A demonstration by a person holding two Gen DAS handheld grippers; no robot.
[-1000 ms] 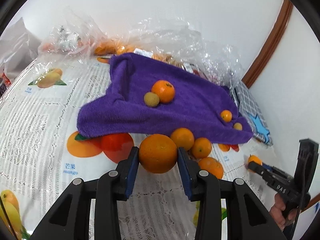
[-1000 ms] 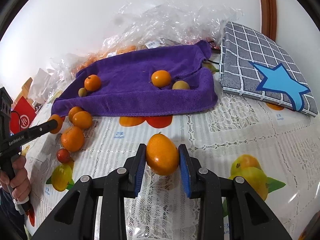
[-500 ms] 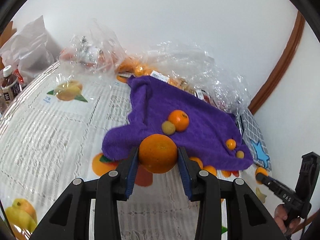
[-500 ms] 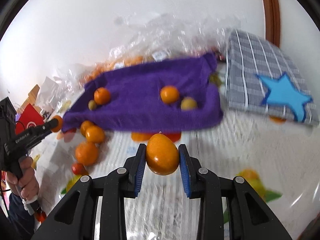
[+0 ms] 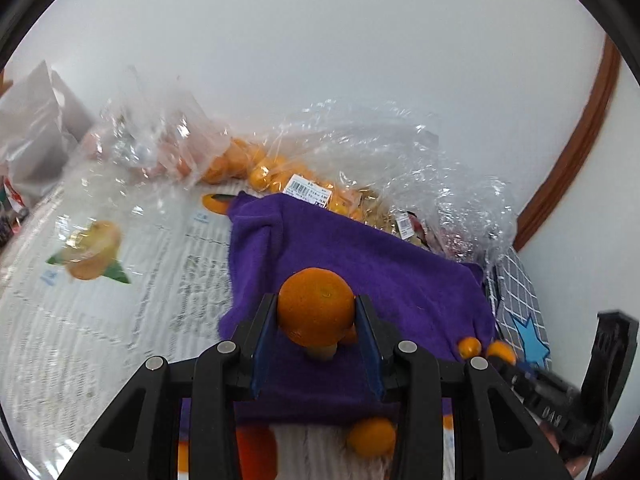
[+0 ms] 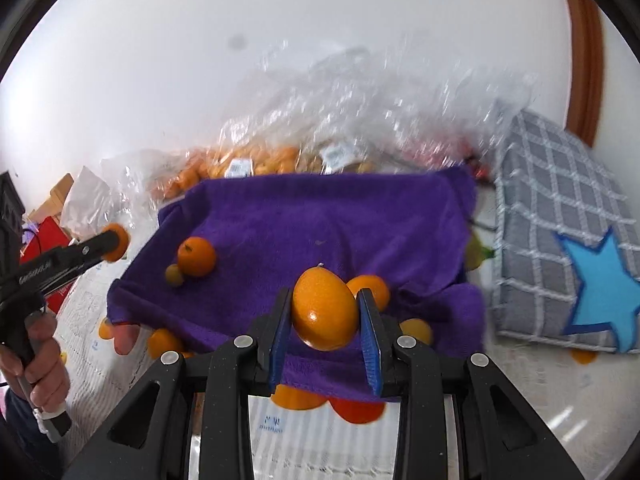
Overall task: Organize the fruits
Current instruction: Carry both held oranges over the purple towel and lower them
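Both grippers have lifted off the table and swung forward over the purple towel (image 6: 320, 220) since a second ago. Nearest, the left gripper (image 5: 316, 330) stays clamped on a round orange (image 5: 316, 304), held above the towel's near part, while the right gripper (image 6: 325, 320) is shut on an oval orange fruit (image 6: 325, 308), also over the towel. Beyond lie an orange (image 6: 197, 256) beside a small greenish fruit (image 6: 175, 275); several more oranges sit off the towel's near edge. Farther back are plastic bags (image 5: 360, 152) of fruit. Likely both fruits are about to be set down on the towel.
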